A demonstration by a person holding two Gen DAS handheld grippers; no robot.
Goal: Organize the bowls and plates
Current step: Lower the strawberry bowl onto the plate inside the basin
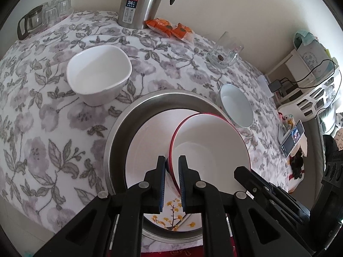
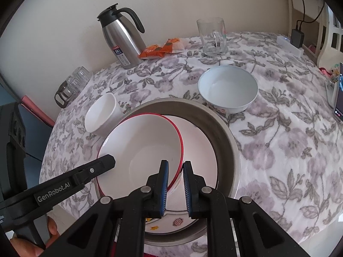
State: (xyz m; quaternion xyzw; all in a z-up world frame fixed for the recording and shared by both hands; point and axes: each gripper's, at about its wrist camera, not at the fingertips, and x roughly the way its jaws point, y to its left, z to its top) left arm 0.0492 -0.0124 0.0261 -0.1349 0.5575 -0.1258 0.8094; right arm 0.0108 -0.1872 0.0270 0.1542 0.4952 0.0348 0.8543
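Observation:
A red-rimmed white bowl [image 1: 211, 141] [image 2: 145, 147] is held tilted over a white plate [image 1: 148, 147] [image 2: 199, 150] that lies in a steel pan [image 1: 133, 115] [image 2: 225, 132]. My left gripper [image 1: 172, 162] is shut on the bowl's left rim. My right gripper [image 2: 175, 168] is shut on its right rim. A squarish white bowl [image 1: 98, 72] [image 2: 103, 115] stands left of the pan. A round white bowl [image 1: 236, 105] [image 2: 228, 90] stands at the right behind it.
A steel thermos jug [image 1: 141, 2] [image 2: 122, 36], orange snack packets [image 1: 169, 29] [image 2: 163, 48], a glass mug [image 1: 225, 50] [image 2: 213, 36] and several glasses [image 1: 42, 17] [image 2: 72, 85] stand along the back of the flowered tablecloth [image 1: 42, 128] [image 2: 289, 139]. A phone [image 1: 292, 138] stands off the right edge.

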